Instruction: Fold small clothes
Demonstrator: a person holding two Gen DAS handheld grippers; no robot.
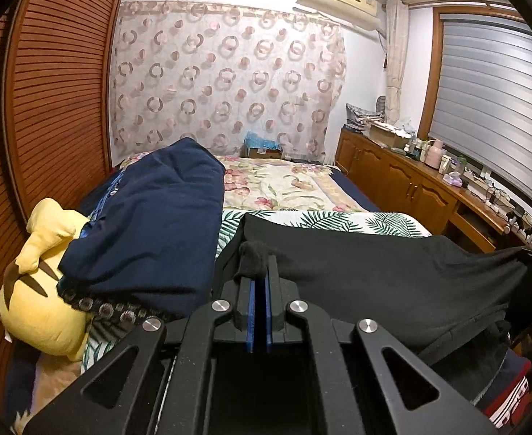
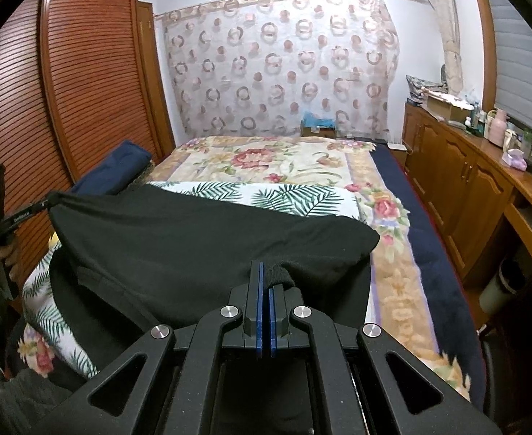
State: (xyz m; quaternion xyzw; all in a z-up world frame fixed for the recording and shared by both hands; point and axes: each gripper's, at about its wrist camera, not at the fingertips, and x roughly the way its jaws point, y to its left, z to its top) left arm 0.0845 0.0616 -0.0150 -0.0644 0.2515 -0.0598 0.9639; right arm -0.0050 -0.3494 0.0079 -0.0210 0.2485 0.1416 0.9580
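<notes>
Left wrist view: the left gripper [image 1: 260, 272] is clamped tight on a corner of the black garment [image 1: 392, 282], stretched above the leaf-print sheet [image 1: 324, 223] — and only here do the yellow plush toy [image 1: 44, 290] and the big navy bundle [image 1: 153, 224] crowd the left. Right wrist view: the right gripper [image 2: 264, 275] pinches the opposite corner, fabric bunched between its pads. This side alone shows the floral blanket [image 2: 266, 159] lying open to the far curtain [image 2: 284, 61], with the wooden cabinets [image 2: 458, 174] lining the right edge.
</notes>
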